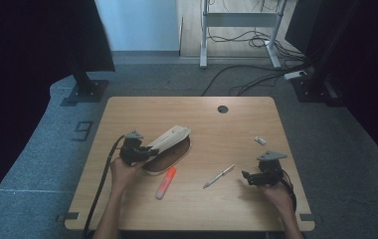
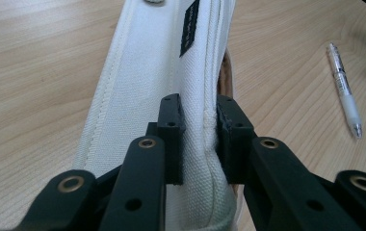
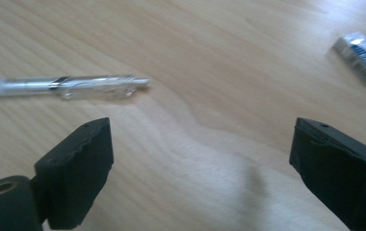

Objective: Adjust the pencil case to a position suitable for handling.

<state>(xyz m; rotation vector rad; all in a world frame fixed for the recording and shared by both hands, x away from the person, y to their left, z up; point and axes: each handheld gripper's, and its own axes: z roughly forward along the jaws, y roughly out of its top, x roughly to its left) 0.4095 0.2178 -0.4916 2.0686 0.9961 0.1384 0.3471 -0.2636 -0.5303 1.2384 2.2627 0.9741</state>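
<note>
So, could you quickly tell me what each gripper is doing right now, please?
Left gripper: closed on the edge of the white pencil case.
Right gripper: open, holding nothing, above the table near the pen.

Cream pencil case [image 2: 171,72], orange highlighter [image 1: 165,182]

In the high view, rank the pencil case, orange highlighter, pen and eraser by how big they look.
Largest to smallest:
1. pencil case
2. orange highlighter and pen: about equally long, the highlighter thicker, so too close to rank
3. eraser, though it lies farther from the camera
</note>
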